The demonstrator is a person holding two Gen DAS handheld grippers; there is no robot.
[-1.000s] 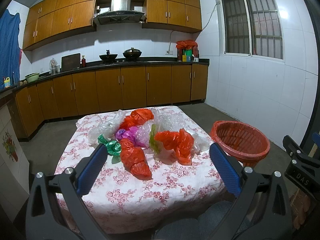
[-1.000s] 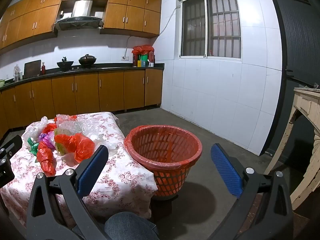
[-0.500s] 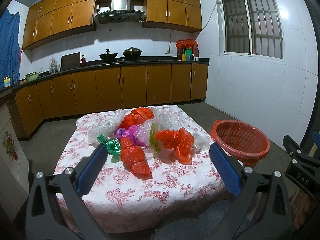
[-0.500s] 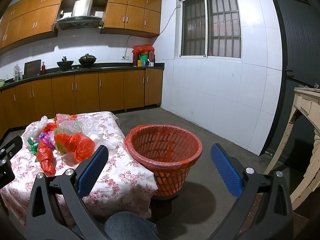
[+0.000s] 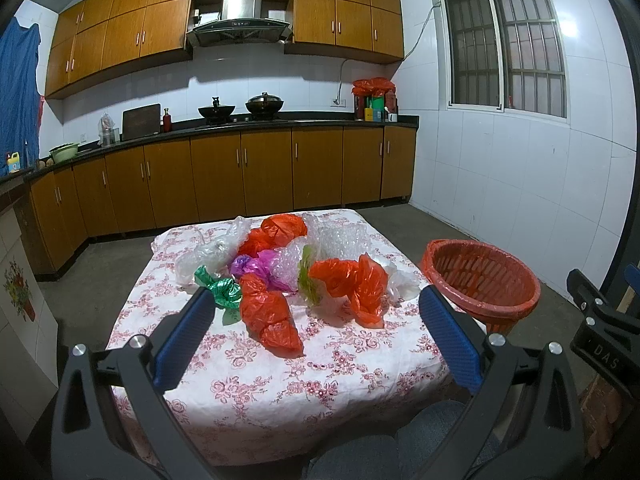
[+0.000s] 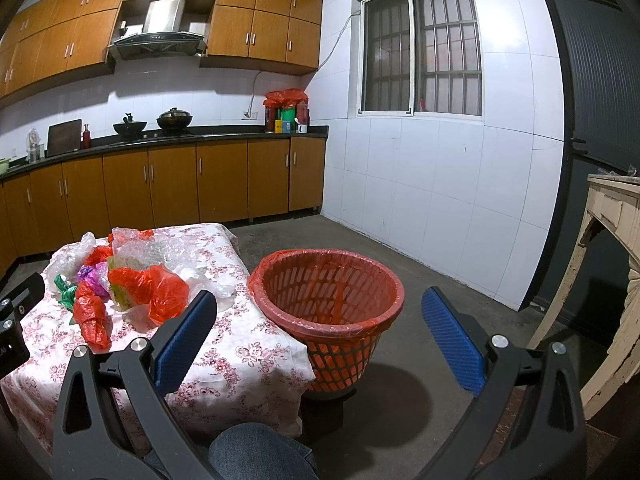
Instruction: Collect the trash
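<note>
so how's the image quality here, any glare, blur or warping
Left wrist view: sharp, but the fisheye bows the cabinets and window; dark vignette in the corners; a light glare patch on the wall tile; the bags are evenly lit.
Right wrist view: the same warping; the basket throws a dark shadow on the floor; no motion blur.

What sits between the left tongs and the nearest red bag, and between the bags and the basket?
Nothing visible. The left tongs are open, with only bare tablecloth before the red bag. The basket stands open-topped beside the table's right edge.
</note>
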